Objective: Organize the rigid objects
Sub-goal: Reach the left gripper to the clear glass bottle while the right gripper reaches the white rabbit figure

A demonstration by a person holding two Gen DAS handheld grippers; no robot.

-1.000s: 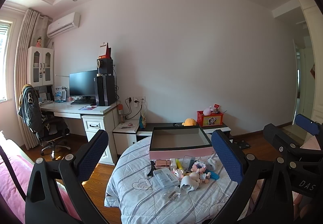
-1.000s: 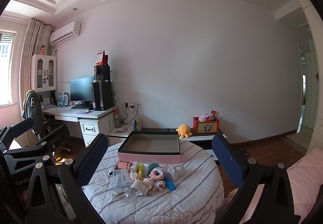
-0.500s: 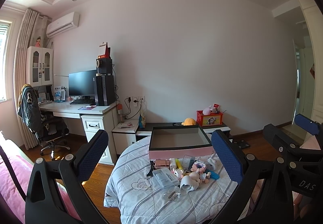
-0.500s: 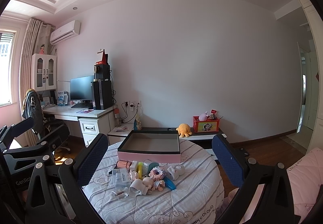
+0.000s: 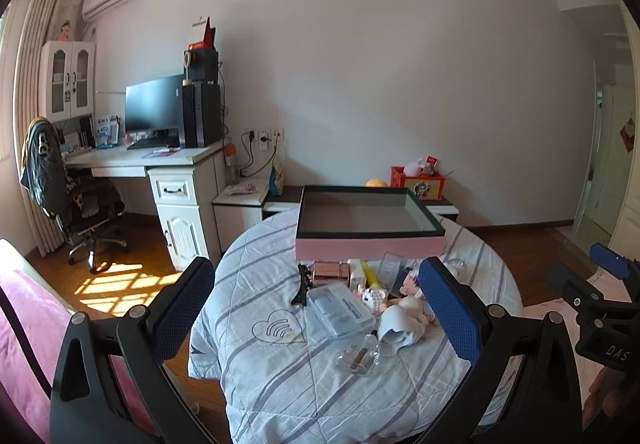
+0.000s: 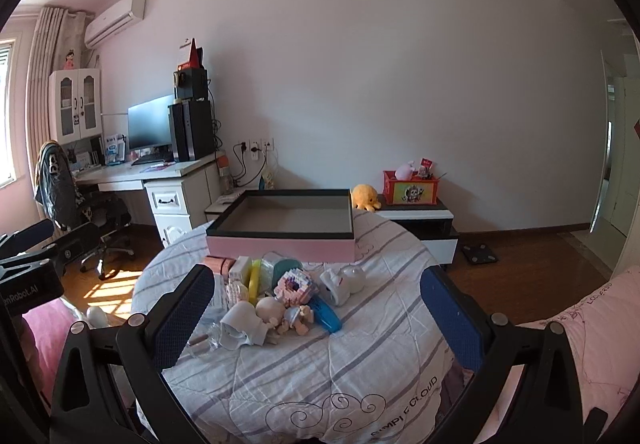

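Note:
A shallow pink box (image 5: 370, 246) (image 6: 280, 249) with a dark rim stands empty at the far side of a round table under a striped cloth (image 5: 264, 372) (image 6: 360, 356). In front of it lies a heap of small items: a white case (image 5: 340, 308), a black hair clip (image 5: 301, 284), a pale doll (image 6: 276, 310), a pink block toy (image 6: 295, 286), a blue object (image 6: 328, 316), a yellow tube (image 6: 254, 280). My left gripper (image 5: 316, 308) is open, held short of the heap. My right gripper (image 6: 316, 318) is open too, nothing between its fingers.
A white desk (image 5: 176, 180) with monitor and tower stands left, with an office chair (image 5: 80, 212) beside it. A low cabinet (image 6: 420, 220) behind the table carries a red box and a yellow plush. Pink bedding (image 6: 592, 328) lies at the right, wooden floor around.
Both cameras have tilted down and come closer to the table; the heap and box look larger. Both grippers stay open.

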